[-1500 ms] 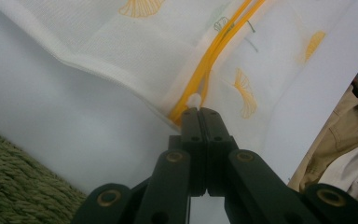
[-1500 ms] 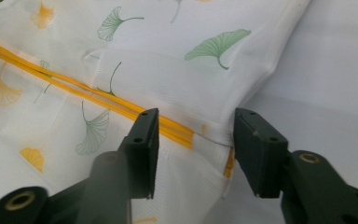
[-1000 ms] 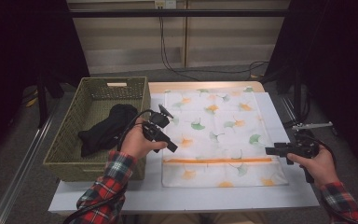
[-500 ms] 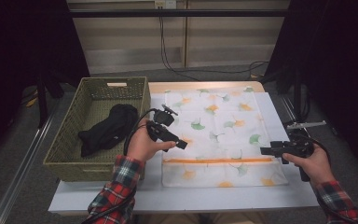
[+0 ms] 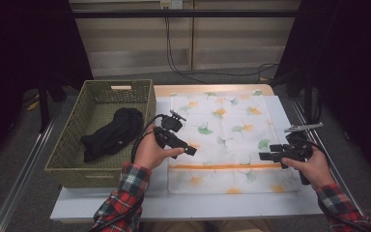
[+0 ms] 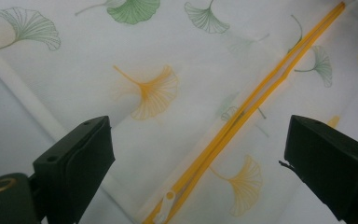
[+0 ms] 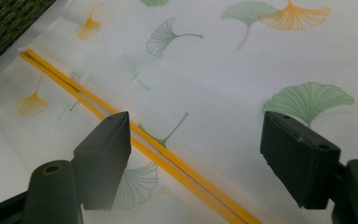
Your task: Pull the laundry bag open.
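Nearest, at the bottom of the high view: holding the left gripper (image 5: 191,151) just over the left edge of the white cloth bag printed with green and orange ginkgo leaves (image 5: 232,121), jaws wide apart, nothing between them. At lower right, holding the right gripper (image 5: 263,156) over the bag's right edge, jaws likewise apart and empty, astride the orange zip line (image 5: 227,166). Flat on the pale table (image 5: 174,205) with the bag; white slider (image 6: 168,196) at the zip's left end. Farther, at left: black bundled garment (image 5: 111,133) inside the green woven basket (image 5: 147,96). Likely to pinch loose cloth instead of the slider, jamming the zip or dragging the unpinned bag. Compared with a second ago: both sets of jaws just opened, right hand nearer the bag.
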